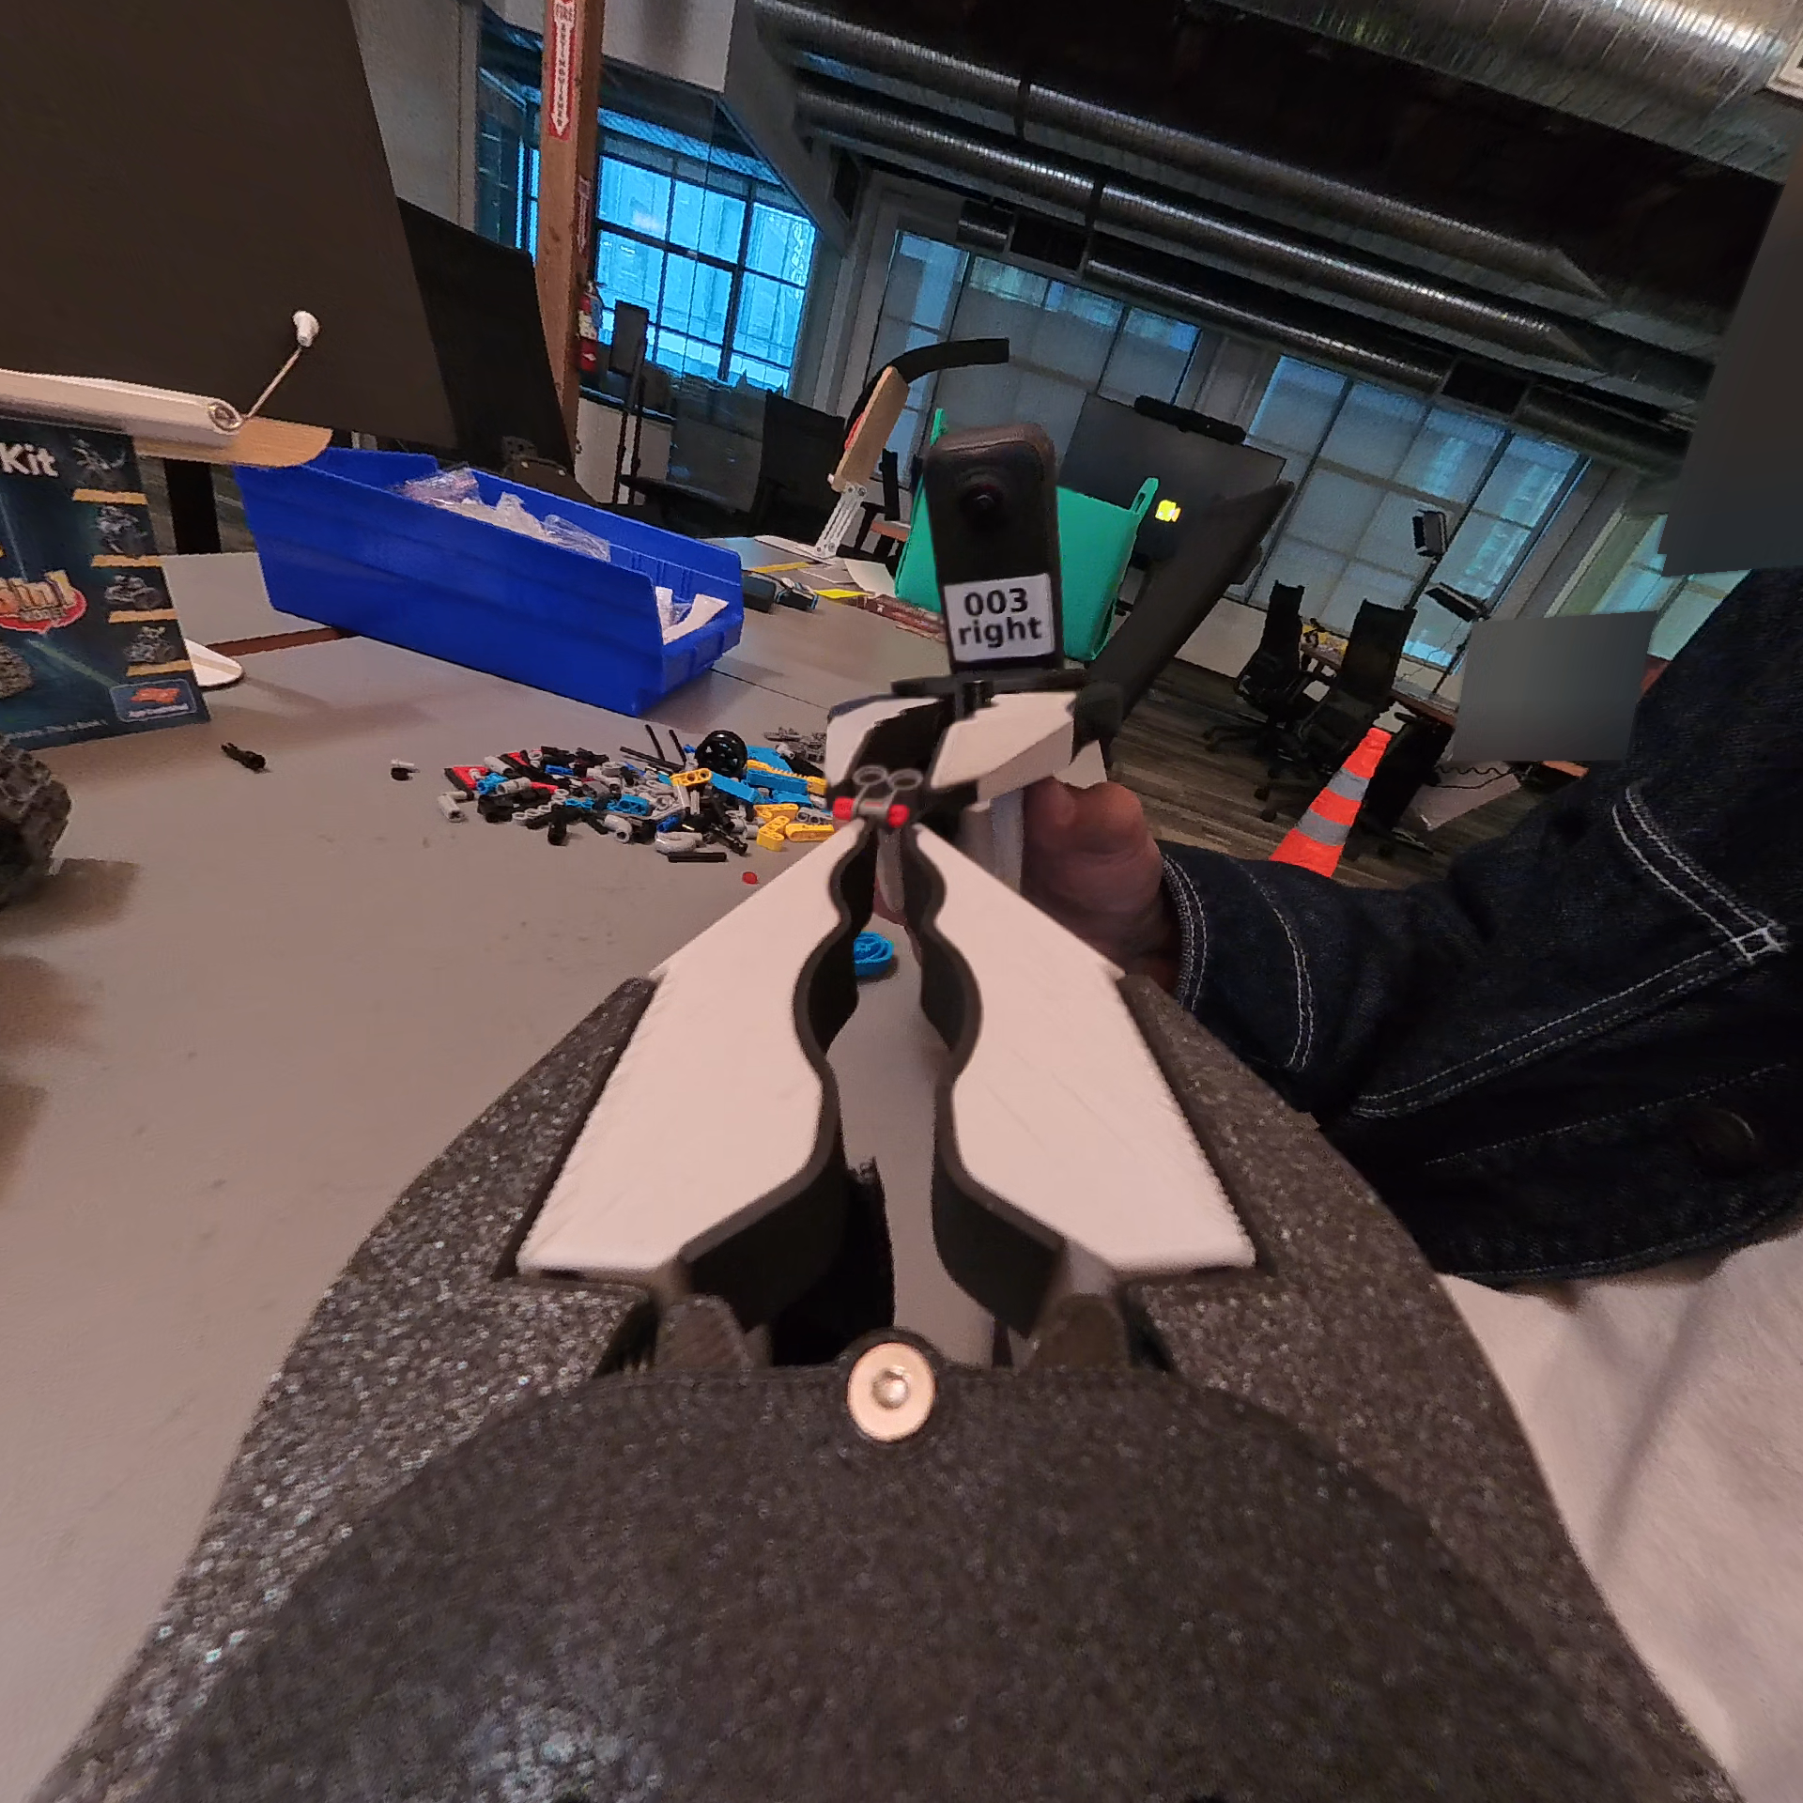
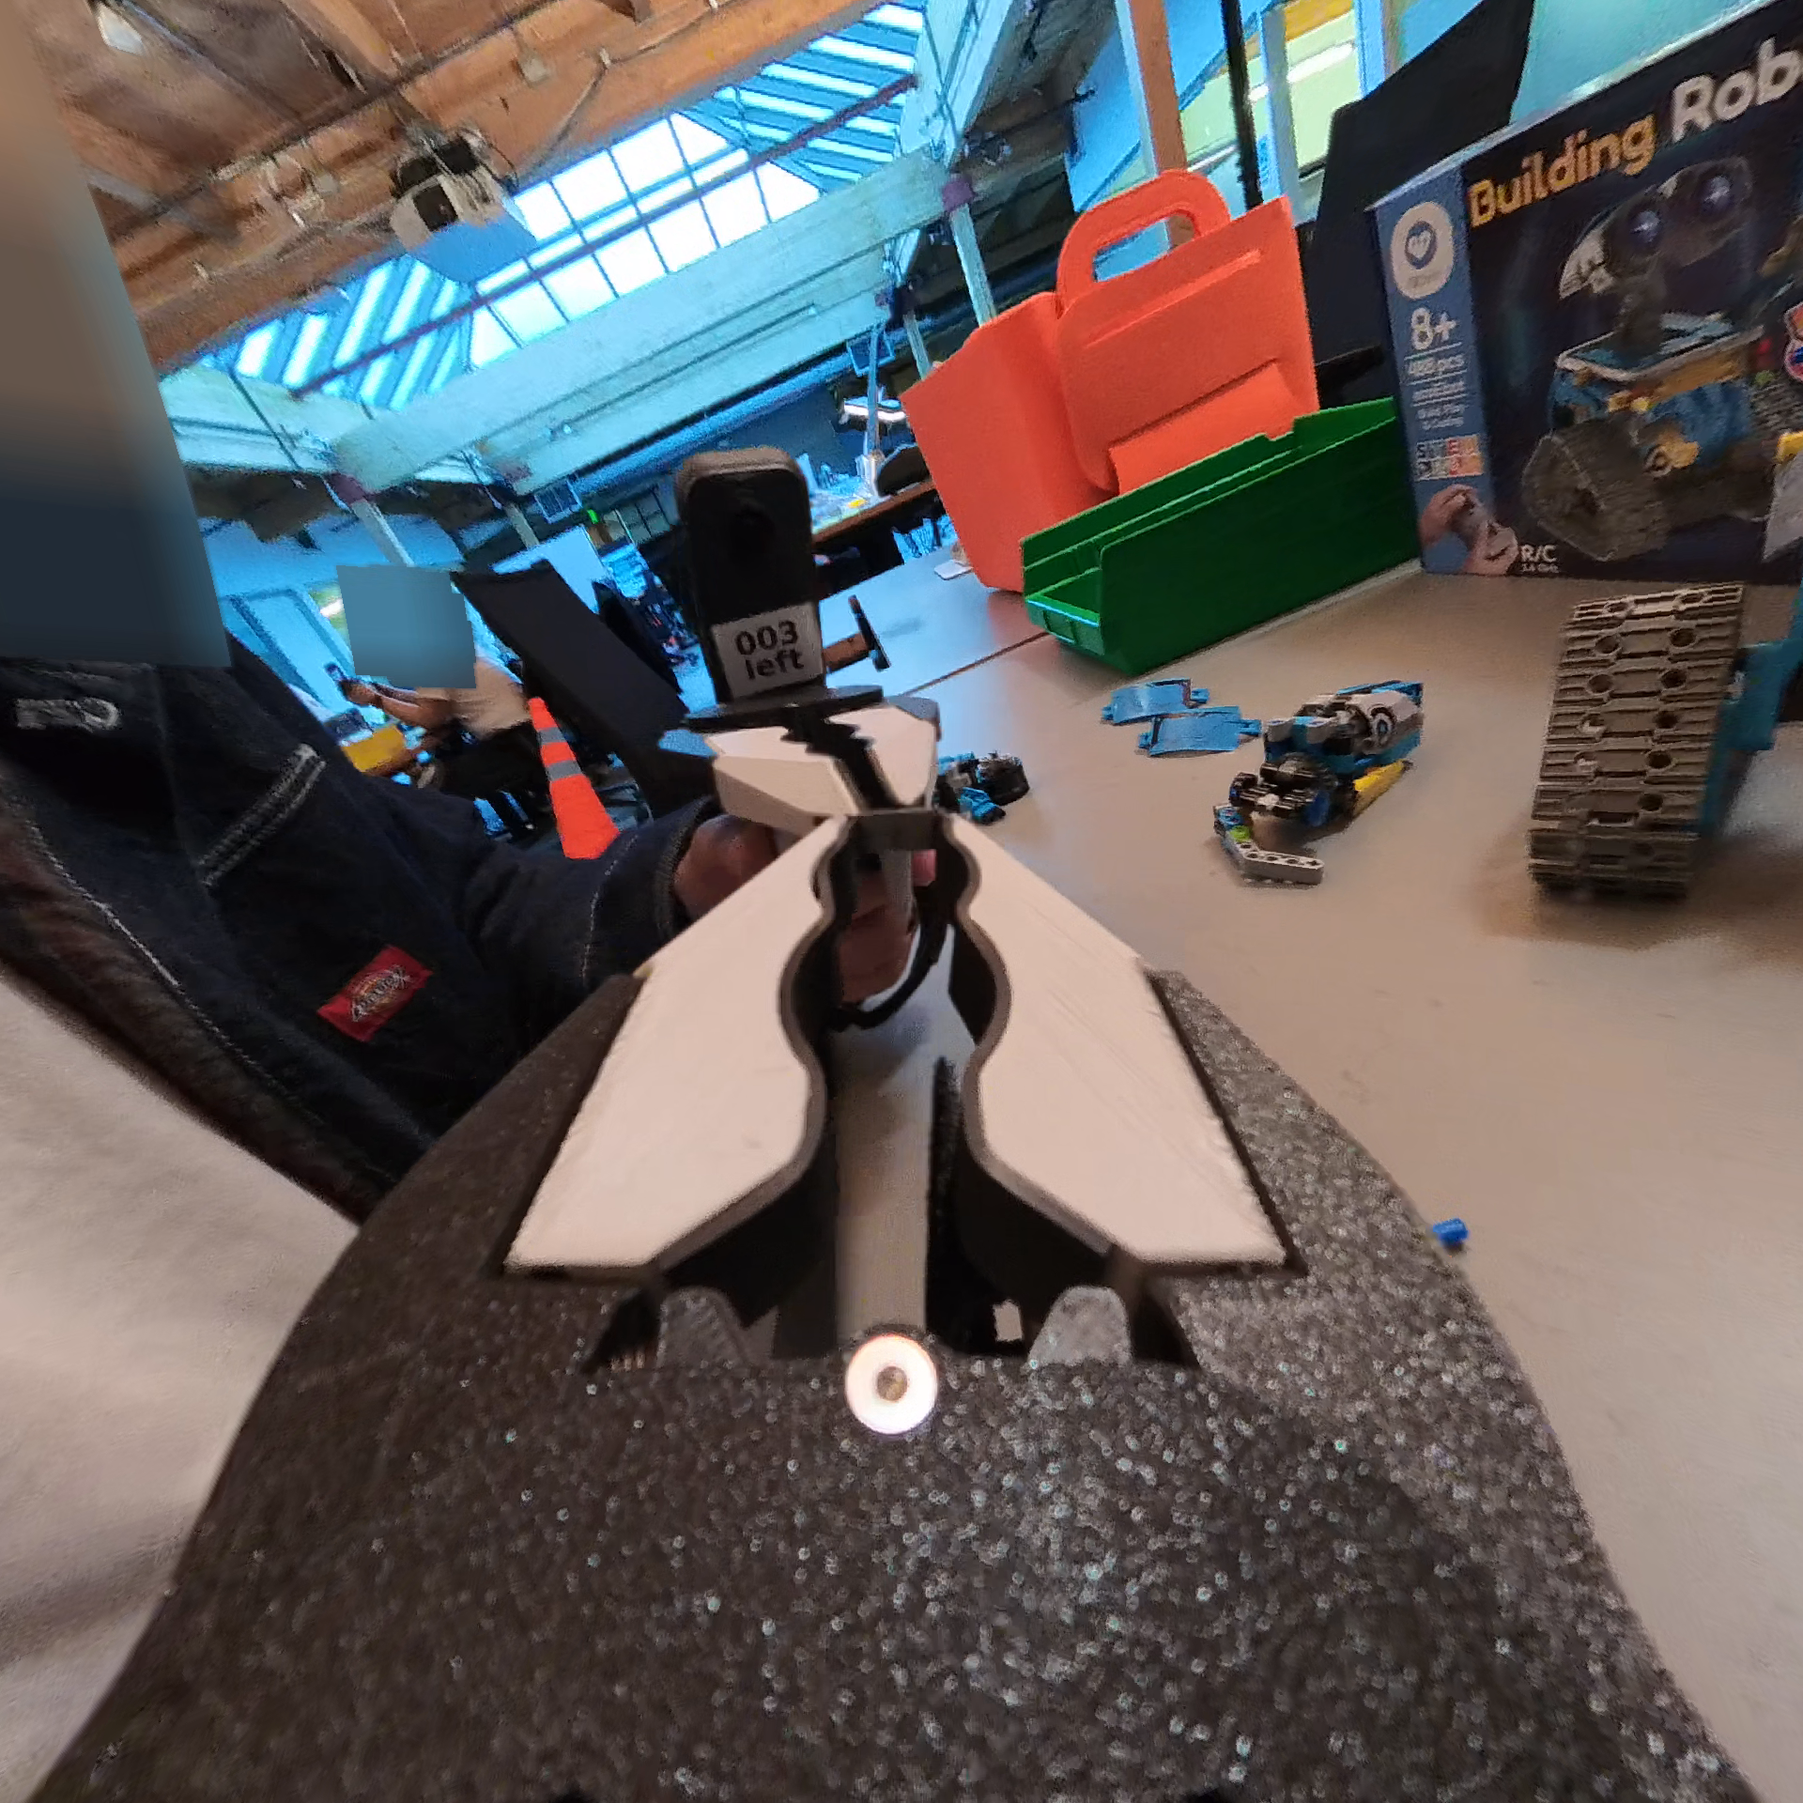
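Observation:
My left gripper [image 1: 881,827] and my right gripper [image 2: 892,827] face each other tip to tip above a grey table [image 1: 293,1024]. Between the tips is a small grey building piece with red pins [image 1: 876,795], seen as a dark grey beam in the right wrist view [image 2: 893,825]. Each gripper's fingers close onto it from its own side. The right gripper [image 1: 961,751] shows opposite in the left wrist view, and the left gripper [image 2: 829,771] shows opposite in the right wrist view, each held by a hand in a dark denim sleeve.
A pile of small building parts [image 1: 634,790] and a blue bin [image 1: 488,576] lie beyond. A blue ring [image 1: 871,951] lies under the tips. A tracked robot model [image 2: 1639,741], a small sub-assembly [image 2: 1317,771], a green bin [image 2: 1210,546], orange bags [image 2: 1122,371] and a kit box [image 2: 1610,341] stand to the right. Left and right tips are no more than a few centimetres apart.

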Tool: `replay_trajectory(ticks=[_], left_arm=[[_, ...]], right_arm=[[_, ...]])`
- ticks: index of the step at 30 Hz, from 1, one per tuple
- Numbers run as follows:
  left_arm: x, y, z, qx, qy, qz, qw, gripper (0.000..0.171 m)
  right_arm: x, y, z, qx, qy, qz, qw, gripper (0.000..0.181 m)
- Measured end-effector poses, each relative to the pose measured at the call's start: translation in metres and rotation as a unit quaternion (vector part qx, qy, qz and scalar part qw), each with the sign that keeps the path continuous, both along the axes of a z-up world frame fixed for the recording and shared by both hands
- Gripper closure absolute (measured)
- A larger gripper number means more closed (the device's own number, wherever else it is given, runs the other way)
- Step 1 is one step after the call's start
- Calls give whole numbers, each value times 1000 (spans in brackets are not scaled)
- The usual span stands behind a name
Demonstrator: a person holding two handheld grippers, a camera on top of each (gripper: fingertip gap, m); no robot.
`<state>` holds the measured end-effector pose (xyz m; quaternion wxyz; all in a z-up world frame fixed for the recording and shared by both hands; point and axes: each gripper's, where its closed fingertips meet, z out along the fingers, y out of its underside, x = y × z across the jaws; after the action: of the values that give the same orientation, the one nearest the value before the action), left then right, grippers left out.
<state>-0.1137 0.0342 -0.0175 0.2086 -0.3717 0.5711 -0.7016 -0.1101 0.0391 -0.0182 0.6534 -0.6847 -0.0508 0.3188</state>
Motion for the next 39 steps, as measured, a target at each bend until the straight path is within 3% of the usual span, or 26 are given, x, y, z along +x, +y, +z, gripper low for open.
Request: replay_trajectory(ticks=[11,23,39], left_arm=[[-1,-3,-4,17,-1,0,1000,170],[7,0,-17,98,-4,63,993,171],[7,4,-7,125,-39,122,984,171]], right_arm=[[-2,-2,-5,3,-56,-14,998,169],[4,2,-15,-12,-118,-55,991,169],[3,3,-12,-5,-93,-55,994,169]])
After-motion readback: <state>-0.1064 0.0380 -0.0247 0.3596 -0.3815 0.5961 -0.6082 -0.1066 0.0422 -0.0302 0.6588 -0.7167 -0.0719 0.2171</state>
